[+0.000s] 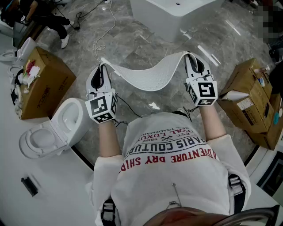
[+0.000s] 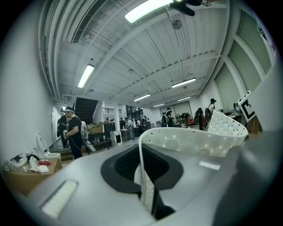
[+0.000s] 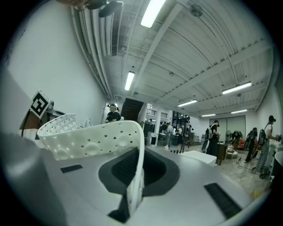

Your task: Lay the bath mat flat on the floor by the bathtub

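Observation:
A white perforated bath mat (image 1: 149,76) hangs in the air between my two grippers and sags in the middle, above the grey marble floor in front of the white bathtub (image 1: 173,12). My left gripper (image 1: 102,67) is shut on the mat's left end, and my right gripper (image 1: 191,57) is shut on its right end. In the left gripper view the mat's edge runs down between the shut jaws (image 2: 143,185) and the mat (image 2: 190,141) curves off to the right. In the right gripper view the mat (image 3: 97,139) is pinched the same way (image 3: 135,190) and curves left.
A white toilet (image 1: 57,130) stands on the floor at my left. Cardboard boxes sit at the far left (image 1: 46,81) and at the right (image 1: 252,99). A cable (image 1: 104,33) trails over the floor near the tub. A person (image 2: 70,132) stands farther back.

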